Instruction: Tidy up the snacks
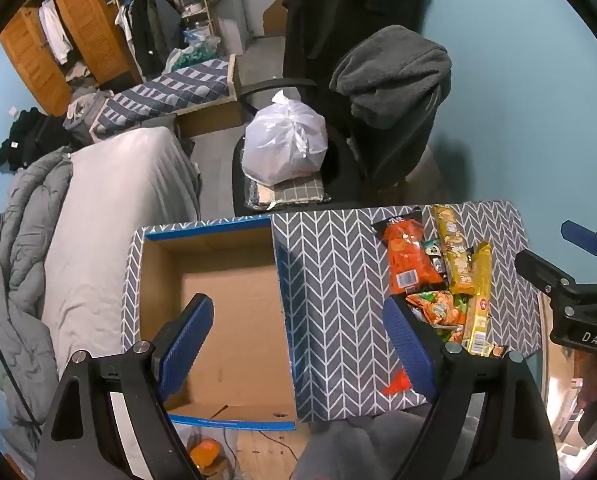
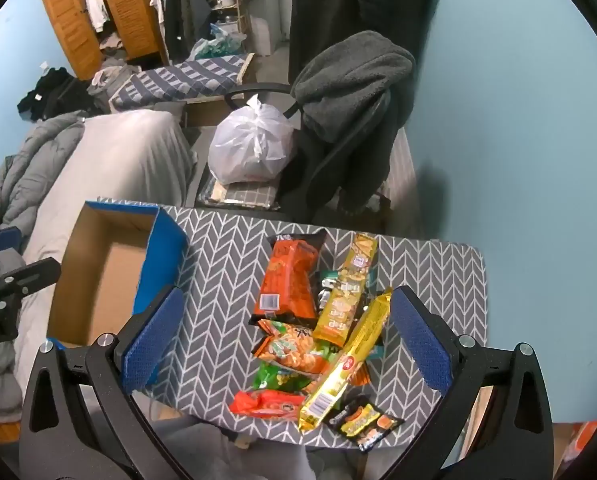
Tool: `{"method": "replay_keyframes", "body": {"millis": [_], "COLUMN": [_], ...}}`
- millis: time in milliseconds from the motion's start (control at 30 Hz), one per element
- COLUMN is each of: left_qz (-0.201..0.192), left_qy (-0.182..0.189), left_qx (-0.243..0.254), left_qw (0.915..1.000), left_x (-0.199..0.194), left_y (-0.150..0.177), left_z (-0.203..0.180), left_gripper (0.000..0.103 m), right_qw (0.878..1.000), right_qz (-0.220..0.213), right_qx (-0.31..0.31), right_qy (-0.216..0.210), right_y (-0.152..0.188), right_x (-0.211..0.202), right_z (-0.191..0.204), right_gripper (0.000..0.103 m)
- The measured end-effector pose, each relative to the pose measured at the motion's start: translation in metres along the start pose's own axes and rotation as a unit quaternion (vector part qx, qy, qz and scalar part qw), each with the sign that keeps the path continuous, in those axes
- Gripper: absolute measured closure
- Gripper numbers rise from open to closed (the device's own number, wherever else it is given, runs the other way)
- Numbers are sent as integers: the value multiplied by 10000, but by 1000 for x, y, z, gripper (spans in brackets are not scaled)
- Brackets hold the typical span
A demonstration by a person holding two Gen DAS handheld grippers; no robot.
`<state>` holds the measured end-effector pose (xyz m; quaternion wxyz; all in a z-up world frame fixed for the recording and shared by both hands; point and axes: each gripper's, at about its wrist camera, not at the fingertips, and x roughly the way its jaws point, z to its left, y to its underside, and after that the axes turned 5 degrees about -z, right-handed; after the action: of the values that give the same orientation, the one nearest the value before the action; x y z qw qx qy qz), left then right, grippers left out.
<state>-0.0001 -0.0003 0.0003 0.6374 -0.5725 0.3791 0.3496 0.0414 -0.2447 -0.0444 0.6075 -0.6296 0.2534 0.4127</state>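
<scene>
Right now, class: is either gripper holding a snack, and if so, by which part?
Nothing is held. The left gripper is open above the cardboard box, and the right gripper is open over the snack pile, touching none.

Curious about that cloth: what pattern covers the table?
A grey and white herringbone pattern on the tablecloth, clearest in the right wrist view.
</scene>
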Motion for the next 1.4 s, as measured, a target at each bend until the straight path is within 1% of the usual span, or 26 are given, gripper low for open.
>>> {"method": "replay_keyframes", "body": {"millis": [233, 267, 300, 333, 467, 633, 1200, 1400], "left_qz": [126, 72, 58, 45, -11, 21, 19, 42], "left_qy": [-63, -24, 44, 51, 56, 120, 151, 176], "left_qx": [17, 10, -17, -24, -56, -106, -106, -108], "left_qw": [9999, 10000, 10000, 10000, 10000, 9999, 9998, 9998], "left_x": [7, 5, 4, 4, 3, 2, 2, 1], "left_y": [-1, 6, 3, 4, 5, 5, 4, 5], "left_z": [-2, -8, -2, -1, 0, 1, -1, -5], "left_gripper": [15, 15, 15, 15, 15, 15, 15, 15], "right_qw": [10000, 10000, 10000, 10000, 10000, 10000, 10000, 9999], "right_qz": [-11, -12, -11, 11, 23, 52, 74, 85], "right_qx": [0, -5, -11, 10, 14, 27, 33, 22], "right_qy": [-31, -35, -38, -39, -38, -37, -49, -56], "right_y": [2, 2, 3, 3, 3, 5, 6, 13], "right_x": [2, 2, 2, 7, 5, 4, 3, 4], "right_z": [-1, -1, -1, -1, 0, 0, -1, 1], "right_gripper": [2, 2, 2, 2, 2, 2, 2, 2]}}
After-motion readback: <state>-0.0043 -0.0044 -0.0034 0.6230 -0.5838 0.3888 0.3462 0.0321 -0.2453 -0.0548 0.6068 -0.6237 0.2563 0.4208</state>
